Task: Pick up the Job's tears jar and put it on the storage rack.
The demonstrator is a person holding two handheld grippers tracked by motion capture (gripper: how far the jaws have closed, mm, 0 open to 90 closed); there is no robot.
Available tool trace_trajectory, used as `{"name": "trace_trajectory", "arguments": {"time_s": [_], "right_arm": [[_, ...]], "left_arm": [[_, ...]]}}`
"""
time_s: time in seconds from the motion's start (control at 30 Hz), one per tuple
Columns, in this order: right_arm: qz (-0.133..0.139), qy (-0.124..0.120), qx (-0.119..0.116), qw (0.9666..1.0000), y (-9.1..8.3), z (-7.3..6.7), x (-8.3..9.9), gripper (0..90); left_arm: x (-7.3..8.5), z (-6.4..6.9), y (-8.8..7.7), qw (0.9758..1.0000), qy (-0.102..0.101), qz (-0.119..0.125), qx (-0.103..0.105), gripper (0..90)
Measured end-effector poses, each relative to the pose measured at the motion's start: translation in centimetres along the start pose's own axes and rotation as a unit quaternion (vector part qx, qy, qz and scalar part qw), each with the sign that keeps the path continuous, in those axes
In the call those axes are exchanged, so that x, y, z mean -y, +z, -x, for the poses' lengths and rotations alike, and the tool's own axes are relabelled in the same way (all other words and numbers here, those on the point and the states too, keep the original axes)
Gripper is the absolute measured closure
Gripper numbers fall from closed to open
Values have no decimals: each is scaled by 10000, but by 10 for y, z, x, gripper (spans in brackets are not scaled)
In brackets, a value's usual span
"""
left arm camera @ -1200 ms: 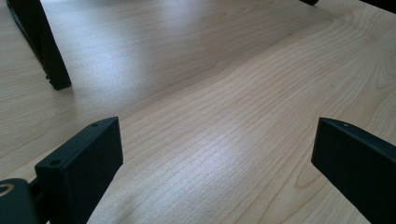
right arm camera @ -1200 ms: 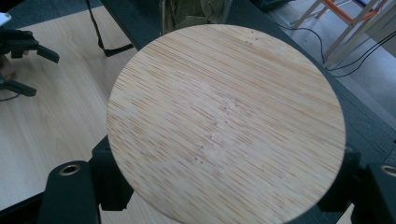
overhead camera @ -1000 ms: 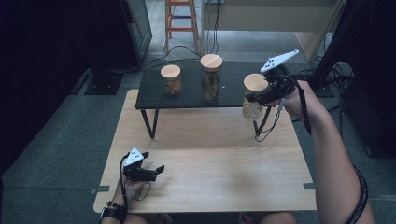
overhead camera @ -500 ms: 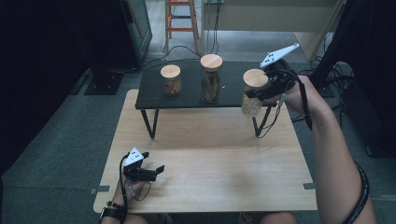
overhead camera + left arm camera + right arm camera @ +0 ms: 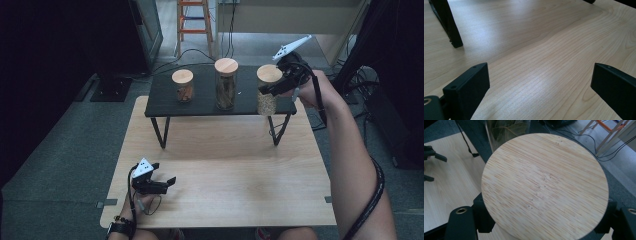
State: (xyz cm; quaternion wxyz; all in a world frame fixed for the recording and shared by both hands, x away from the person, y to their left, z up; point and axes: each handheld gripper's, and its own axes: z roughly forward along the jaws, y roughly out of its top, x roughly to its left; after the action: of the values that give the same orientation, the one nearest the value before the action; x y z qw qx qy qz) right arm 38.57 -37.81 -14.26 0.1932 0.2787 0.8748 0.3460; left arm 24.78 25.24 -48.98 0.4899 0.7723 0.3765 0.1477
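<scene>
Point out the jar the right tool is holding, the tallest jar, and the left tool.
Held jar (image 5: pixel 268 102), high view, glass side.
Tallest jar (image 5: pixel 226 66), high view, wooden lid.
Left tool (image 5: pixel 165 181), high view, between its tips.

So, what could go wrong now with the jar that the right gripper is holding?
The right gripper grips the right jar high, just under its wooden lid, so the jar might tilt or slip down. It is at the right end of the black shelf, so it may catch the edge or miss it. The tall middle jar is near and could be knocked.
</scene>
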Motion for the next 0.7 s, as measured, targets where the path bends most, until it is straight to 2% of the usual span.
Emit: {"name": "trace_trajectory", "arguments": {"time_s": [0.37, 0.5, 0.7], "right_arm": [[81, 174, 108, 9998, 11, 14, 0, 250], [58, 168, 187, 9997, 14, 14, -3, 250], [193, 344, 100, 9992, 16, 24, 4, 250]], "left_arm": [[1, -1, 0, 10000, -10, 19, 32, 22], [0, -1, 0, 10000, 3, 3, 29, 22], [0, 0, 0, 10000, 1, 14, 22, 22]]}}
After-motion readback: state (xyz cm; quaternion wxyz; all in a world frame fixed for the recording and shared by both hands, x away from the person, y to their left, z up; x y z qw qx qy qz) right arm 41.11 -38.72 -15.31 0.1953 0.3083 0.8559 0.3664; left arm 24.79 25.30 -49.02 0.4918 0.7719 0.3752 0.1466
